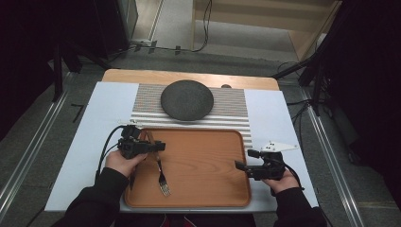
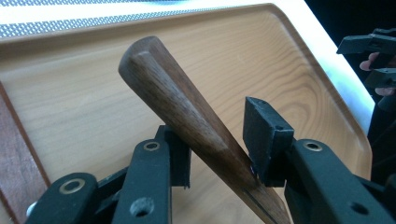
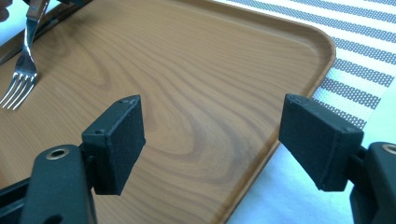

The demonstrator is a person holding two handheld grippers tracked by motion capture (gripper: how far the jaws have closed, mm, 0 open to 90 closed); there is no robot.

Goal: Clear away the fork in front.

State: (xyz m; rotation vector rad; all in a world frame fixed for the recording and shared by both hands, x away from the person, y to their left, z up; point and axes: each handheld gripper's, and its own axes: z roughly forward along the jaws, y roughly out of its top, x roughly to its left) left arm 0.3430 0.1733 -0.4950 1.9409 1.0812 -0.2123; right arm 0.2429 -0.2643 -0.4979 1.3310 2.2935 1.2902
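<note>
Your left tool (image 1: 158, 146): over the tray's (image 1: 213, 189) left part. Jaws partly open; the fork's (image 1: 162, 177) wooden handle (image 2: 187, 116) runs slantwise between them. In the left gripper view one pad meets the handle low down and the other stands just beside it; a firm grip cannot be told.

Fork: metal tines (image 3: 16, 91) on the tray floor, near its left front. The handle slants up from there into your left tool.

Your right tool (image 1: 246, 160): at the tray's right edge, pointing left across it. Jaws wide apart, nothing between them. In the right gripper view the pads (image 3: 116, 140) frame bare tray wood and the rounded far corner.

Tray: brown wood grain, raised rim, at the counter's (image 1: 85, 156) near middle. It overlaps a striped mat (image 1: 236, 106) behind it.

Plate (image 1: 187, 99): dark, round, on the striped mat, well apart from both tools.

Counter: pale sheet over a wooden top; your sleeves (image 1: 94, 203) enter from the near edge.
</note>
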